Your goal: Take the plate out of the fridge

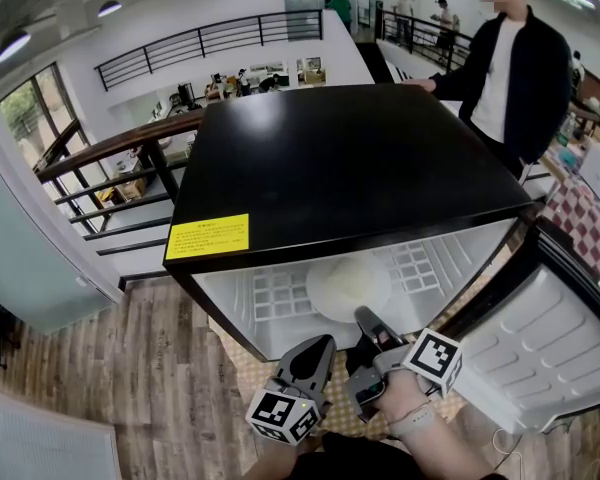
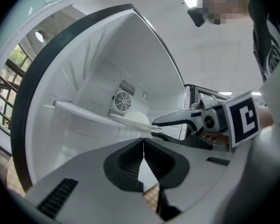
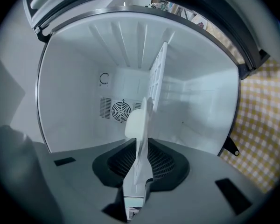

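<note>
The plate (image 1: pixel 348 286), flat on the shelf (image 1: pixel 270 293), is clamped at its near rim by the right gripper (image 1: pixel 368 320); the left gripper (image 1: pixel 318 348) is shut, empty.

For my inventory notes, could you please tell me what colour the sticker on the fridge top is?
Yellow; the sticker shows best in the head view.

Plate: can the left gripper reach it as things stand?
Probably yes. The fridge door stands open and nothing sits between the left gripper and the plate on its shelf. The right gripper is clamped on the near rim; the left gripper is shut and empty.
</note>
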The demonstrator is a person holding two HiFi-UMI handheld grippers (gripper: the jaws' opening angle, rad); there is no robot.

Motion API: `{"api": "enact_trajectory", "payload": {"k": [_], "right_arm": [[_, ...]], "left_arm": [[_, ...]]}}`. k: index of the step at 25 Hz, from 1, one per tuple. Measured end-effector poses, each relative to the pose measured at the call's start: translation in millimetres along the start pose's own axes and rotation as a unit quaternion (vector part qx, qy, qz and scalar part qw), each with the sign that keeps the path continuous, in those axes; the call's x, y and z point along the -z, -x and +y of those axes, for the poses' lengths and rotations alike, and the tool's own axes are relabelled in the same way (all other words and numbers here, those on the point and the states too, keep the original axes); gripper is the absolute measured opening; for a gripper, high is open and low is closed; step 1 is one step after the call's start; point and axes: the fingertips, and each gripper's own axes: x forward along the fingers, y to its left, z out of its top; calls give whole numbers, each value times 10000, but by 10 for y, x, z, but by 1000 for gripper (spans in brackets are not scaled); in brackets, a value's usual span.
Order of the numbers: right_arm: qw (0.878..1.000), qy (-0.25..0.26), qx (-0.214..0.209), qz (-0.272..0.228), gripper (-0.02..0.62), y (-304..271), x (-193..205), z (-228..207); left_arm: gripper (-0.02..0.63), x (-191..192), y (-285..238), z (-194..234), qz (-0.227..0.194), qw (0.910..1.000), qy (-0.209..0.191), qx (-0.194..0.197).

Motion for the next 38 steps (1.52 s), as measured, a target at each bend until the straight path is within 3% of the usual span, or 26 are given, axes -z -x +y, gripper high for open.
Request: {"api": "enact_trajectory", "payload": {"k": [12, 31, 33, 38], "right_arm": [[10000, 3, -75, -11, 55, 140, -70, -14], [9995, -79, -290, 64, 66, 60, 168, 26], [9993, -79, -345, 127, 92, 0, 225, 49], [9987, -221, -436, -132, 98, -93, 181, 30]], "left_arm": [[11, 27, 35, 46, 12, 10000, 13, -26], [11, 48, 82, 92, 21, 10000, 82, -51], [11, 39, 91, 86, 20, 10000, 80, -45], [11, 30, 105, 101, 5, 10000, 74, -53]]}}
